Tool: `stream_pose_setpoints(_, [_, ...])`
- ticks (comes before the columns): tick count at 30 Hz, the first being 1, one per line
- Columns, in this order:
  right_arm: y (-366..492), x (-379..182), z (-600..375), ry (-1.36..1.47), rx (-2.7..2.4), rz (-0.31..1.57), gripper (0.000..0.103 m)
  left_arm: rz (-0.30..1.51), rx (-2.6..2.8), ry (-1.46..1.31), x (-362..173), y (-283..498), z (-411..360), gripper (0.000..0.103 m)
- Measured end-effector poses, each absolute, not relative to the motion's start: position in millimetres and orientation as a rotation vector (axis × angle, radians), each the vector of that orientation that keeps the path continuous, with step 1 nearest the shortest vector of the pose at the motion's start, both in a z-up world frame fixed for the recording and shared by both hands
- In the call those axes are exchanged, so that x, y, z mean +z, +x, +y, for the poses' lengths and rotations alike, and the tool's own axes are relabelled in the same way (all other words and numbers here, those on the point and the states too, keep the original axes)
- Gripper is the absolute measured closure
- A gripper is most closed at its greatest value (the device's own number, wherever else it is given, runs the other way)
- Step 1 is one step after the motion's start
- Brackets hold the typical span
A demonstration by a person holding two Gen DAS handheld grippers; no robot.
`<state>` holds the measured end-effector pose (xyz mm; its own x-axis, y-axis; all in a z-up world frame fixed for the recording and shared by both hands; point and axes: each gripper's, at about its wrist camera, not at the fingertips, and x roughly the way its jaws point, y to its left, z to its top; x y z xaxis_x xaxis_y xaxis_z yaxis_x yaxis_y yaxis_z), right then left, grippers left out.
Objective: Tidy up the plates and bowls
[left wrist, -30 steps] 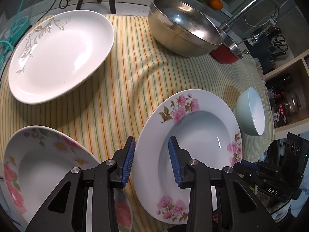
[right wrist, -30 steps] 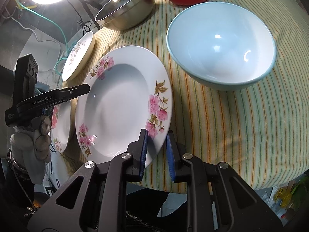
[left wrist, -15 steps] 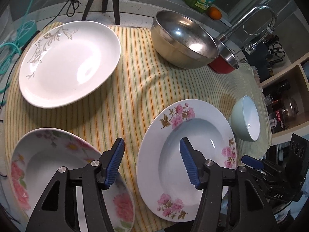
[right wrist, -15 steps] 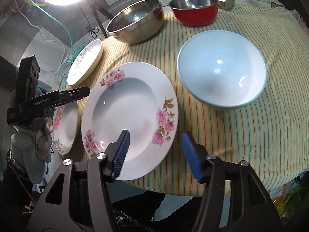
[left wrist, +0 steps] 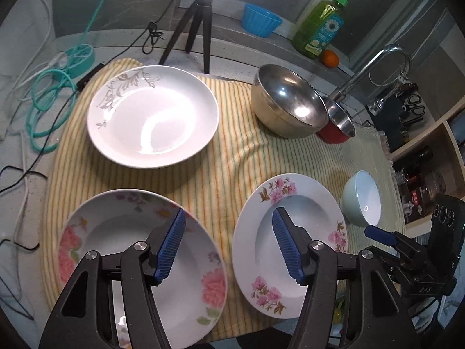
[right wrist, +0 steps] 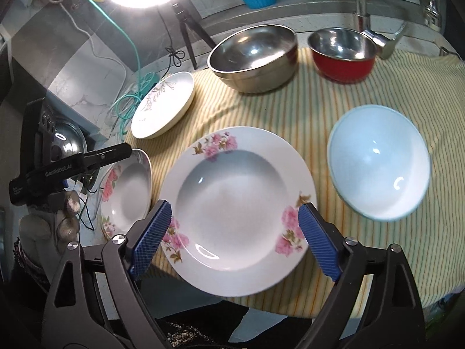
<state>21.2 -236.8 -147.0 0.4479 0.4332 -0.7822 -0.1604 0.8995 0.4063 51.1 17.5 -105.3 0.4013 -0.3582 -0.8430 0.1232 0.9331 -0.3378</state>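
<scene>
Over the striped cloth (left wrist: 232, 157) my left gripper (left wrist: 229, 218) hovers above the gap between a flowered plate (left wrist: 139, 261) and a pink-flowered deep plate (left wrist: 293, 232). Its jaws are opening and hold nothing. My right gripper (right wrist: 234, 208) hangs above the near rim of the same deep plate (right wrist: 235, 186), which lies flat on the cloth. Its jaws are opening wide and the pads touch nothing. A pale blue bowl (right wrist: 377, 160) sits to the right. At the back stand a white leaf-patterned plate (left wrist: 152, 116), a steel bowl (left wrist: 287, 101) and a red bowl (right wrist: 343, 58).
A ring light on a tripod (left wrist: 197, 20), a blue cup (left wrist: 261, 23), a green soap bottle (left wrist: 319, 26) and an orange (left wrist: 330, 58) line the back. A faucet (left wrist: 375, 67) arches over the red bowl. Teal cable (left wrist: 46, 107) lies left. The cloth overhangs the near edge.
Both grippers have risen and pulled back from the deep plate, so more of the table shows. Both sets of jaws have spread, the right from nearly shut at the plate's rim.
</scene>
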Motion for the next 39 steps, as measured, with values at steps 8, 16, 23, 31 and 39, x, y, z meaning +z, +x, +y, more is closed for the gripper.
stream_pose_setpoints(8, [36,-142,-204,0.234,0.447,1.048,0.012,1.083,-0.181,-0.322,-103,30,61,0.04])
stream_pose_setpoints(16, [48,-140,-163,0.158,0.539,1.051,0.012,1.067,-0.071,-0.426,-112,1,102,0.04])
stream_pose_setpoints(23, [54,-144,-125,0.088,0.618,1.062,0.012,1.056,0.012,-0.517,-124,-22,132,0.04])
stream_pose_setpoints(31, [60,-155,-95,0.045,0.675,1.097,0.028,1.067,0.053,-0.556,-140,-37,149,0.04])
stream_pose_setpoints(39, [72,-176,-76,0.028,0.696,1.171,0.06,1.099,0.033,-0.583,-155,-37,152,0.054])
